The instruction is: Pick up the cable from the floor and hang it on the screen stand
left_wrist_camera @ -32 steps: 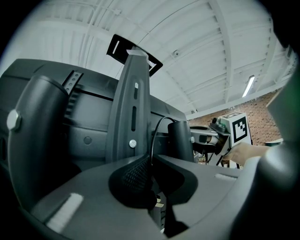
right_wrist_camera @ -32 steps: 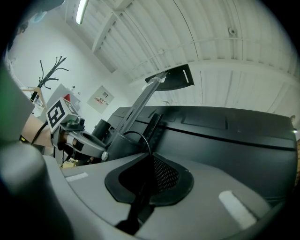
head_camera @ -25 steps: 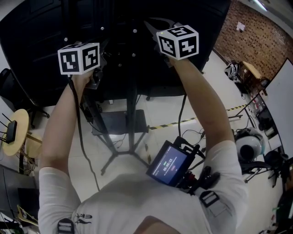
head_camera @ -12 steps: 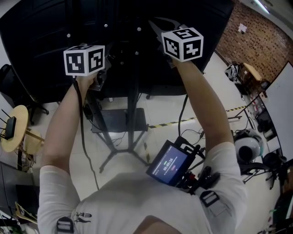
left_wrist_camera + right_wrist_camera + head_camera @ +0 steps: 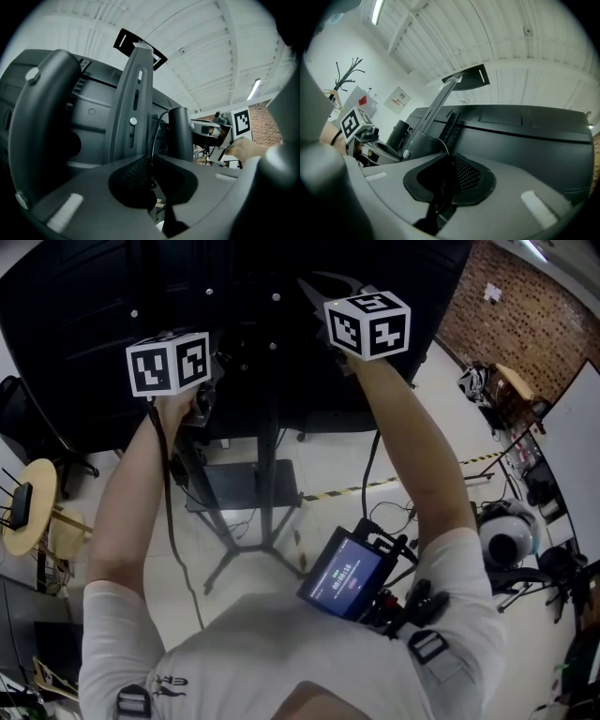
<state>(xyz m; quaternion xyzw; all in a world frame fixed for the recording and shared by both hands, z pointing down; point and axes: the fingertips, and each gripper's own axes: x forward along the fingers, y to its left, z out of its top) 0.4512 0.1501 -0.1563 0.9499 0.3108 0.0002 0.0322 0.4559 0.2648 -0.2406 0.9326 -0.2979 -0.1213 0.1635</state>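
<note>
Both grippers are raised against the back of the big black screen [image 5: 84, 324] on its stand [image 5: 270, 456]. My left gripper [image 5: 151, 164] is shut on a thin black cable [image 5: 153, 136] that rises from the pads toward the stand's upright bracket [image 5: 136, 89]. In the head view the cable [image 5: 170, 521] hangs down from the left gripper's marker cube [image 5: 169, 362]. My right gripper [image 5: 445, 180] has just been opening. Its jaws stand slightly apart with the cable [image 5: 443, 146] still running between them. Its marker cube [image 5: 367, 326] sits right of the stand's pole.
The stand's legs [image 5: 239, 563] spread on the white floor below my arms. A round wooden stool [image 5: 28, 507] stands at the left. A small screen device [image 5: 345, 575] hangs at my chest. Striped floor tape [image 5: 375, 487], a brick wall [image 5: 511, 306] and clutter lie to the right.
The left gripper's cube has drifted slightly to the right. Nothing else visibly differs in the head view.
</note>
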